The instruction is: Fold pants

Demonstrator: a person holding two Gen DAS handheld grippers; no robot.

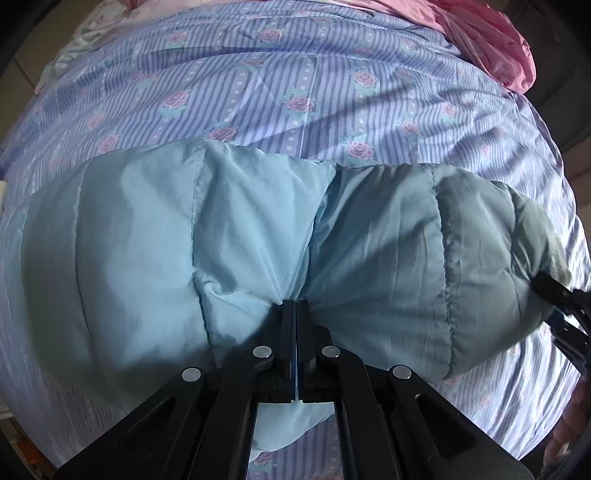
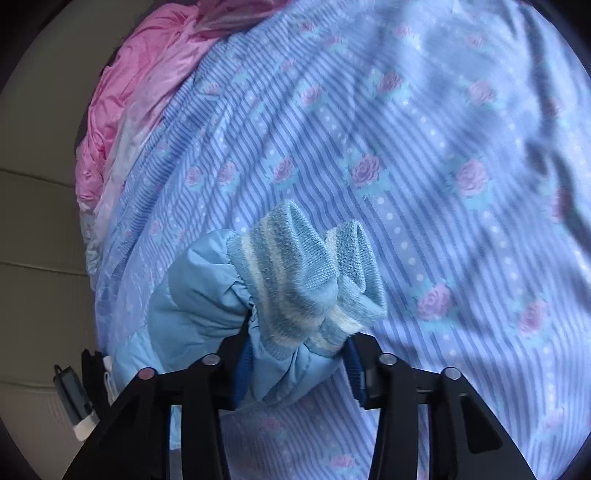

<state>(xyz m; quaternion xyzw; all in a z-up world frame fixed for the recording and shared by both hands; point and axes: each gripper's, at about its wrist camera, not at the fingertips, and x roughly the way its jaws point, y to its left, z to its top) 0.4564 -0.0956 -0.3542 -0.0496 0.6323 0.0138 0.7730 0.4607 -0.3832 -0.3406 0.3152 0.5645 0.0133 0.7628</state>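
Light blue padded pants (image 1: 192, 236) lie across the striped floral bedsheet (image 1: 280, 88). In the left wrist view my left gripper (image 1: 296, 306) is shut, pinching the quilted fabric at its near edge, between the two legs. In the right wrist view my right gripper (image 2: 295, 354) is shut on the pants' leg ends (image 2: 221, 295), with the blue-and-cream ribbed knit cuffs (image 2: 310, 273) bunched and sticking up between the fingers. The right gripper also shows at the right end of the pants in the left wrist view (image 1: 565, 306).
A crumpled pink cloth (image 2: 140, 88) lies at the bed's far side; it also shows in the left wrist view (image 1: 480, 29). Tiled floor (image 2: 33, 229) lies beyond the bed edge. A small dark device (image 2: 72, 398) sits at the lower left.
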